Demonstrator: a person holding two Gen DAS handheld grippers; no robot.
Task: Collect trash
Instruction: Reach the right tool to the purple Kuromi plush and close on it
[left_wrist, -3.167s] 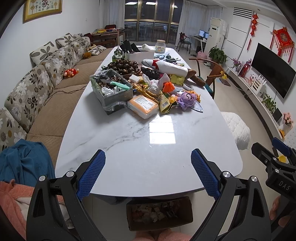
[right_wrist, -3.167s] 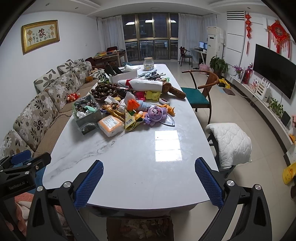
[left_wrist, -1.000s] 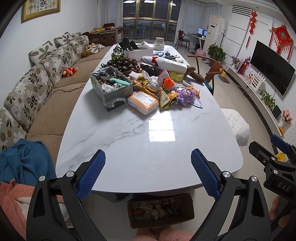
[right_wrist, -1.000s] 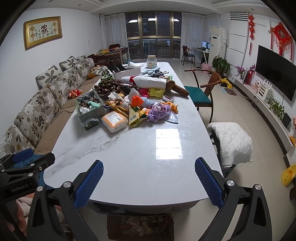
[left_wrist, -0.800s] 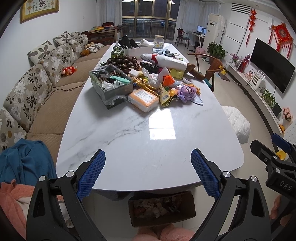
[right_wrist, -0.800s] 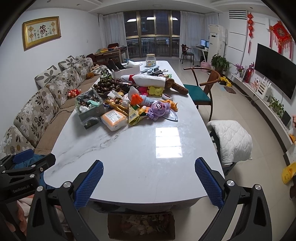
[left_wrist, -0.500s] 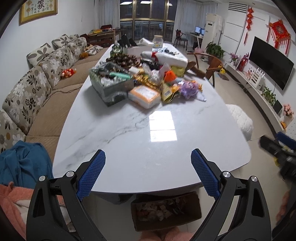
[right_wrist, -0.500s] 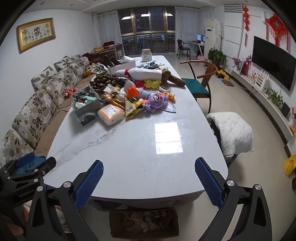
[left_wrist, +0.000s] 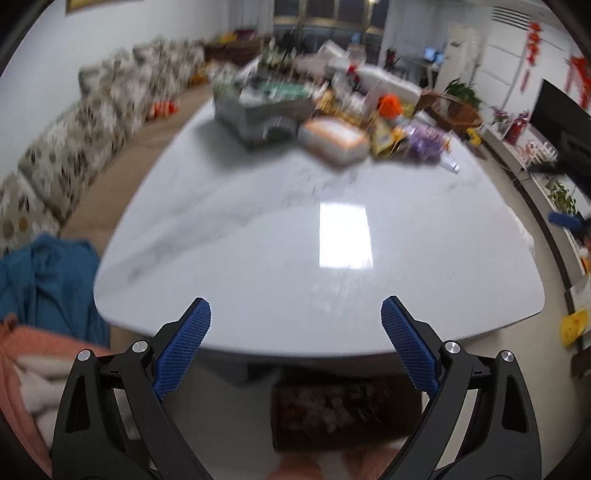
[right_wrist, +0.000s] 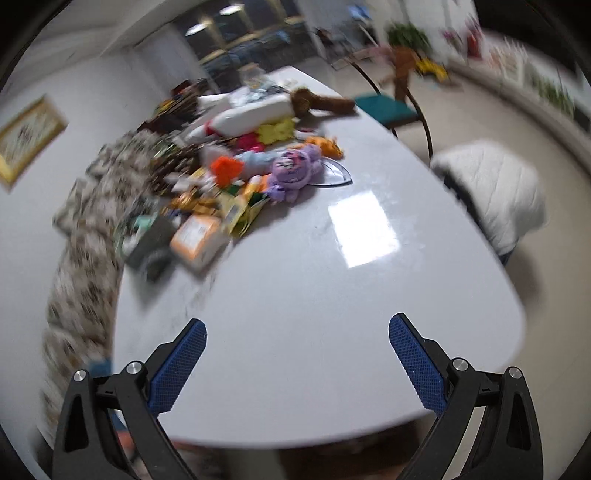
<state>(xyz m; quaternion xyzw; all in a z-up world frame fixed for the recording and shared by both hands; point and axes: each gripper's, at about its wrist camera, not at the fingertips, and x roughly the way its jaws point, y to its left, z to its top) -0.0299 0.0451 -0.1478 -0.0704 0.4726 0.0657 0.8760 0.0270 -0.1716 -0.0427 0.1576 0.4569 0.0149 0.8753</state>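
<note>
You held your left gripper (left_wrist: 295, 325) wide and empty over the near edge of the white table (left_wrist: 258, 258). Your right gripper (right_wrist: 297, 343) was spread wide too, holding nothing. The pile of clutter (right_wrist: 236, 177) sat blurred at the far left of the table, well apart from both. A brown bin (left_wrist: 343, 417) stood below the near edge.
</note>
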